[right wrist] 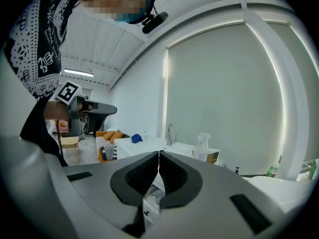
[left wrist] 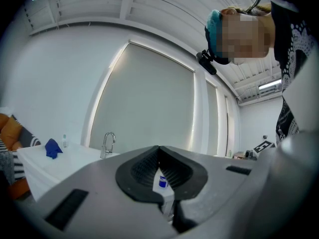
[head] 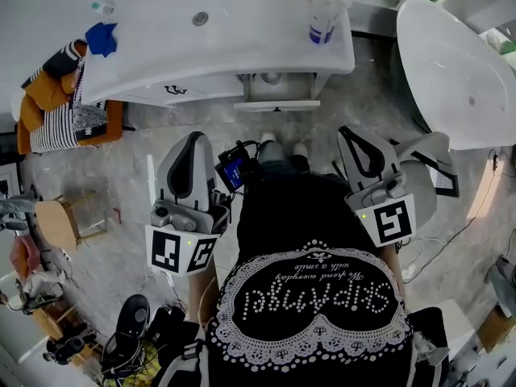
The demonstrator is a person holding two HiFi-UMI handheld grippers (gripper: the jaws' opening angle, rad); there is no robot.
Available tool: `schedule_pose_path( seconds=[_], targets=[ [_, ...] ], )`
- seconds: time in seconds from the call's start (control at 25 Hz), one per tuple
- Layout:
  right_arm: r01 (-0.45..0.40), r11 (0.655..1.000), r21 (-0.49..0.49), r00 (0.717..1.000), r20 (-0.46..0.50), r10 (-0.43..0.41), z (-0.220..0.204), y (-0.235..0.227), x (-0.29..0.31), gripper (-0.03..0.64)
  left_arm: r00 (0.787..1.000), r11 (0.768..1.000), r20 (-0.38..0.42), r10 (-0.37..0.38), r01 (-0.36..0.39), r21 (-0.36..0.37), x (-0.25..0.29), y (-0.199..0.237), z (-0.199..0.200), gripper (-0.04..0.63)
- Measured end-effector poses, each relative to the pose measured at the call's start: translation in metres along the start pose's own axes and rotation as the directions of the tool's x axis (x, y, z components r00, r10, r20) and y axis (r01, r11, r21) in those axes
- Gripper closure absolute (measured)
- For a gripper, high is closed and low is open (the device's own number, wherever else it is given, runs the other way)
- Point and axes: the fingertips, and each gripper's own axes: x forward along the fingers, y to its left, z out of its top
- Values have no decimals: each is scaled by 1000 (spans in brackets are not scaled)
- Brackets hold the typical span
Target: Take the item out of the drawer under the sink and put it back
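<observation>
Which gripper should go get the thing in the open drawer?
Probably the right gripper: its own view looks straight at the open drawer between its shut jaws. The left gripper aims toward the spray bottle.

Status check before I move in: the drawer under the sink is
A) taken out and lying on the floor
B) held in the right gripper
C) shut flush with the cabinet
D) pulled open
D: in the head view the drawer under the sink stands out past the cabinet front with its inside showing. The left gripper and right gripper are both shut, empty and well short of it.
</observation>
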Motion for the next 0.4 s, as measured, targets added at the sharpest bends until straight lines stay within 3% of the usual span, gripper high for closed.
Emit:
schedule_pose_path(
  seconds=[0.4],
  targets=[
    [19, 1000, 17, 1000, -15, -18, -7, -12, -12, 597, 1000, 1000, -8, -2, 2, 21, 8, -7, -1, 591]
  ],
)
